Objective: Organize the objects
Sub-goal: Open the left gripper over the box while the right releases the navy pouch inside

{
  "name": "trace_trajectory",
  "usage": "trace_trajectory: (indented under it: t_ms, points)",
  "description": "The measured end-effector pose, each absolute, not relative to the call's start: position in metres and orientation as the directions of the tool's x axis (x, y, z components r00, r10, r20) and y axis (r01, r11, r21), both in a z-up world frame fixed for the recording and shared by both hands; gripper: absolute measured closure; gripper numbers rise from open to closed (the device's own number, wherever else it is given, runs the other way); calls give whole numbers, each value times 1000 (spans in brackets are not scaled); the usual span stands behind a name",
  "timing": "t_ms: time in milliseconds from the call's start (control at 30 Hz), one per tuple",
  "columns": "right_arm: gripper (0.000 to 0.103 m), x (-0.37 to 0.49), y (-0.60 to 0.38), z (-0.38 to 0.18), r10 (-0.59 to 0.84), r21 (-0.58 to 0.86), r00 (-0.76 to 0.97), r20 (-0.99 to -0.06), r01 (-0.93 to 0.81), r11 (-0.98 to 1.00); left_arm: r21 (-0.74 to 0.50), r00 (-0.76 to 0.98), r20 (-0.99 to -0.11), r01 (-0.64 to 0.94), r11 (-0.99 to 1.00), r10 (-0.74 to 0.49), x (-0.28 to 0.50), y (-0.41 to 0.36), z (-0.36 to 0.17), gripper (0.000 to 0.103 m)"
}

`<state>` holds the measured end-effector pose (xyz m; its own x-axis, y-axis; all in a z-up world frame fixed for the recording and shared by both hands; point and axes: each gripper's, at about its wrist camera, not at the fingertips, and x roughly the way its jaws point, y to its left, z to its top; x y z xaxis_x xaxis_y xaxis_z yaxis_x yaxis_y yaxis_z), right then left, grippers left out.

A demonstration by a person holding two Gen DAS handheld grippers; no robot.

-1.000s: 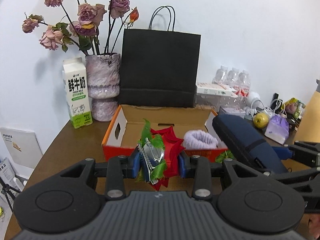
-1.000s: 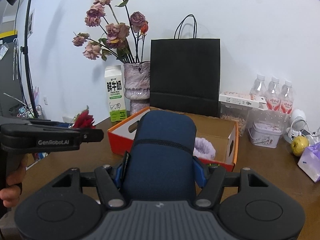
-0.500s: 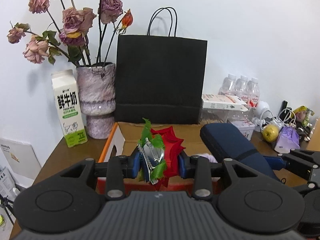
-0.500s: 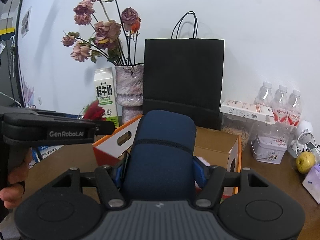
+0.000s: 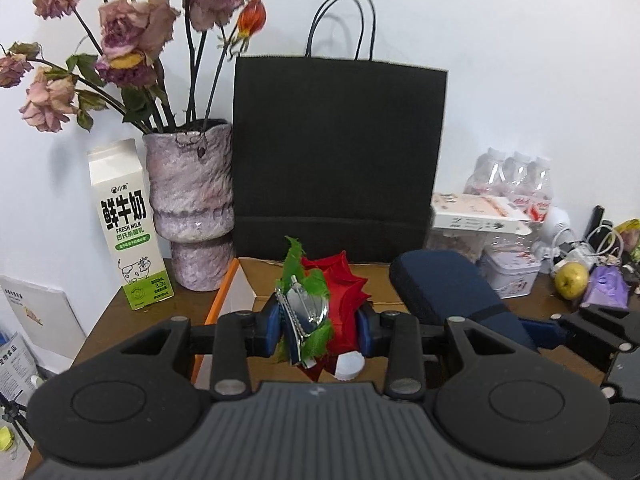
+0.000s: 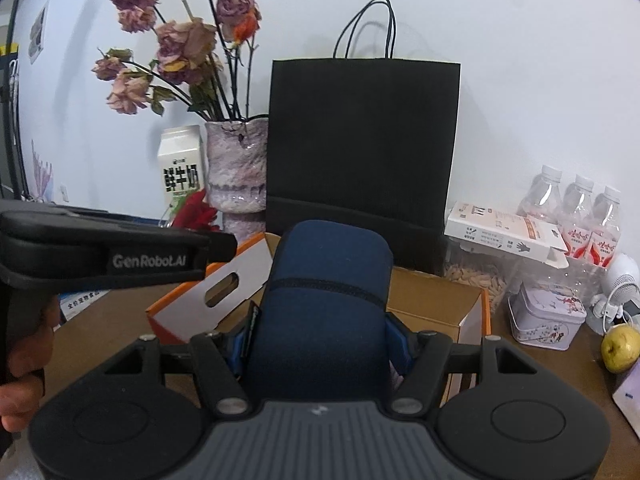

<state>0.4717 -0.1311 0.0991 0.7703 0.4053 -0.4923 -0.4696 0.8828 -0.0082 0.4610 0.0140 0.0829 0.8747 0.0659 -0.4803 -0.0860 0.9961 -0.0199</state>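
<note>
My left gripper (image 5: 318, 330) is shut on a red fabric flower clip (image 5: 320, 308) with green leaves and a silver metal clasp, held over the open orange cardboard box (image 5: 224, 296). My right gripper (image 6: 320, 340) is shut on a dark blue padded case (image 6: 324, 304), also above the box (image 6: 188, 308). In the left wrist view the blue case (image 5: 444, 292) hangs just right of the flower. A small white cap (image 5: 349, 365) lies inside the box below the flower. In the right wrist view the left gripper's body hides most of the flower (image 6: 196, 212).
Behind the box stand a black paper bag (image 5: 340, 152), a mottled pink vase (image 5: 190, 200) of dried roses and a milk carton (image 5: 128, 232). At the right are water bottles (image 6: 576, 208), a white carton (image 6: 504, 232), a tin (image 6: 548, 318), an apple (image 6: 622, 346). A hand (image 6: 24, 364) grips the left handle.
Both grippers moved forward toward the box and the black bag, which now look larger. The purple fluffy item in the box is now hidden beneath them. Both grips are unchanged.
</note>
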Motion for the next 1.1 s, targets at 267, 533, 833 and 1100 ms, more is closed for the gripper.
trace_trajectory:
  t_ms: [267,533,833,1100]
  points:
    - [39,511,-127,90,368,12,764,-530,-427,904,0,835,-538,-140,990,118,502,23,62,66]
    - [39,544,-124,64,331,39,756,-565,-376,926,-16,808,-572,-182,983,140,531,29,38,66]
    - [39,568,-123,39,300,56,741,-601,-335,940,-39,779,-610,-214,976,146,552,32,21,66]
    - [0,564,-133,40,323,88,749,-578,-336,938,-94,822,-545,-254,963,163,541,43,26,0]
